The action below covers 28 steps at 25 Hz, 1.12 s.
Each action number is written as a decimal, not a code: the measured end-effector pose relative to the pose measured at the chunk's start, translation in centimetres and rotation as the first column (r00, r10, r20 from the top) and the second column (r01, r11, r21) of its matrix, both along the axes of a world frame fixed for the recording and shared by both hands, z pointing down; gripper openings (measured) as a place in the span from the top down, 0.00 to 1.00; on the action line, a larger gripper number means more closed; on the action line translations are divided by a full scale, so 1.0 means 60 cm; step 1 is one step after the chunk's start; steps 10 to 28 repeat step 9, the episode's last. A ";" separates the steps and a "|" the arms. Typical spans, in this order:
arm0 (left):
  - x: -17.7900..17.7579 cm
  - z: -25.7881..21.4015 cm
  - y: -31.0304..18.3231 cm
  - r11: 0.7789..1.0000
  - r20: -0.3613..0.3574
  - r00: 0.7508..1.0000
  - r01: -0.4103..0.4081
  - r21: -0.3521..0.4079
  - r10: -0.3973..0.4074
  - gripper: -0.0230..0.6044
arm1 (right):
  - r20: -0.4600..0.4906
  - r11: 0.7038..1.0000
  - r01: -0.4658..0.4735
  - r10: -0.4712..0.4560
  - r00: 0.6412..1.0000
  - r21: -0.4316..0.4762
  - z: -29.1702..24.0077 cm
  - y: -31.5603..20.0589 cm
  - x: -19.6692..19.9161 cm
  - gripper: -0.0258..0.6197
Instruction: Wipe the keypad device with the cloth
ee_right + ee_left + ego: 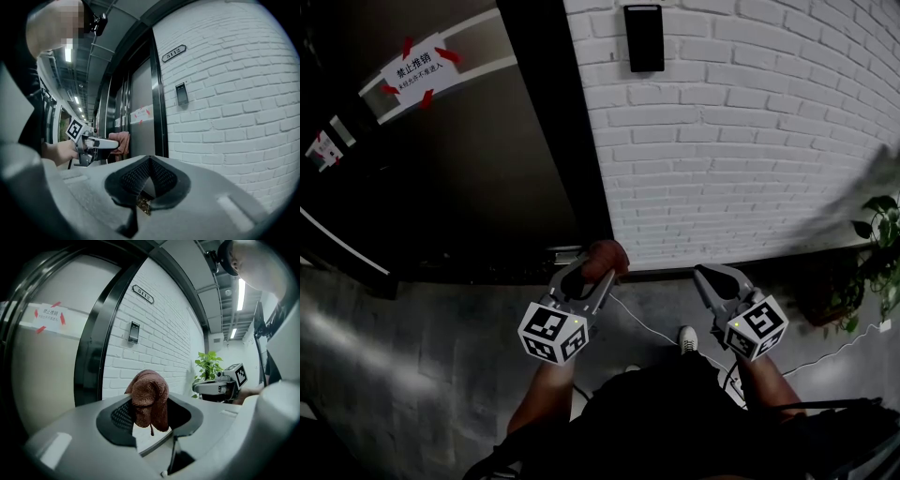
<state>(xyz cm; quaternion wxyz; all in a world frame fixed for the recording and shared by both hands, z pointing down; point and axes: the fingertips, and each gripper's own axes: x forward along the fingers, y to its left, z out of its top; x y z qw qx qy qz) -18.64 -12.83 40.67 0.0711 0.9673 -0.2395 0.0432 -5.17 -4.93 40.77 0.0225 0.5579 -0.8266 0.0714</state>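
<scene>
Counts: two tools, one cloth, one keypad device, one door, one door sign, one number plate, one potted plant.

The left tool (592,272) is clamped on the brown cloth (607,255). The cloth is bunched between the jaws, with folds and one loose thread hanging down past them. The right tool (711,276) has its jaws closed together with nothing between them.

The keypad device (644,37) is a dark slim rectangle with its long axis vertical. It is mounted flat on the white brick wall (741,141), face pointing out into the corridor, just right of the dark door frame. It is well apart from the cloth and from both tools, which are held low with tips toward the wall.

The door (487,169) carries a white sign (417,67) with red arrows.

Only the head view shows both tools side by side, the grey floor (412,366) and a white cable (642,328) on it. Only the gripper views show the number plate (142,294) reading 5112, above the keypad, and the ceiling strip lights.

The left gripper view has the right tool in front of the plant (209,364). The right gripper view has the left tool with the cloth hanging in front of the door.
</scene>
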 end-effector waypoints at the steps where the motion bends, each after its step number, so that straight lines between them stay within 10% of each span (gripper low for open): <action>1: -0.001 0.001 0.000 1.000 0.003 1.000 0.002 0.002 -0.002 0.68 | -0.001 1.000 0.000 0.000 1.000 -0.001 0.000 0.000 -0.001 0.98; 28: -0.007 0.002 0.001 1.000 0.001 1.000 0.009 0.004 -0.009 0.68 | -0.034 0.999 -0.008 0.010 0.999 0.040 -0.002 -0.004 0.001 0.98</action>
